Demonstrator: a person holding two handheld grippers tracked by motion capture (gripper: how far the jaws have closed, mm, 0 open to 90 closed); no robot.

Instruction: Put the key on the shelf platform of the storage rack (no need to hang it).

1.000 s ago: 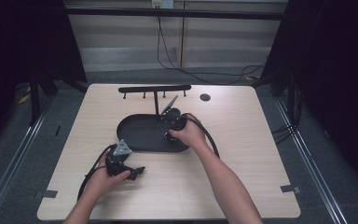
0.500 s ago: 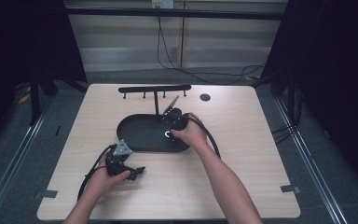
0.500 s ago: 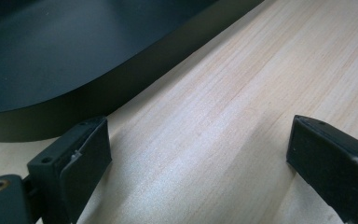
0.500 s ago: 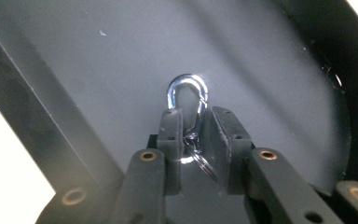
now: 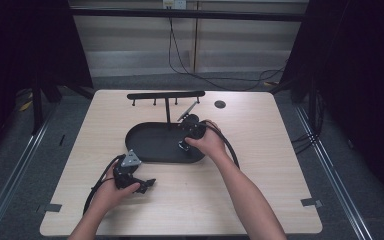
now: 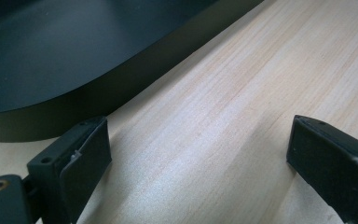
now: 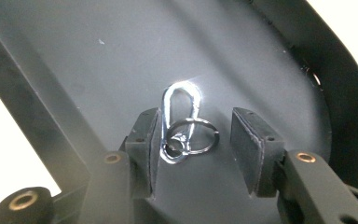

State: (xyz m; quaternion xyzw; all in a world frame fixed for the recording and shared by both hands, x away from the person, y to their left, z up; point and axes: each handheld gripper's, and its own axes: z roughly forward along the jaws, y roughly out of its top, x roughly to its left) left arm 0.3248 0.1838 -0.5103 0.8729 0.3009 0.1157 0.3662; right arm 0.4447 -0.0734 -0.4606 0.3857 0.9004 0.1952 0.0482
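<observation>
A silver carabiner (image 7: 182,100) with a key ring (image 7: 200,137) hooked on it lies flat on the floor of the black oval tray (image 7: 98,56). My right gripper (image 7: 193,140) points down into the tray's right end (image 5: 182,145). Its jaws have just been opening and now stand apart on either side of the clip and ring. The clip lies close against the left pad (image 7: 151,140), and the right pad is clear of the ring. My left gripper (image 6: 198,144) rests open on the wooden table (image 6: 242,93) beside the tray's near rim (image 6: 74,70), with nothing between its jaws.
A black T-shaped rack with small hooks (image 5: 166,95) stands from the tray's far side. A small black disc (image 5: 220,104) lies at the back right of the table. Cables trail from both grippers across the tabletop.
Little differs in the high view: the right hand stays over the tray's right end and the left hand has kept still by the near rim.
</observation>
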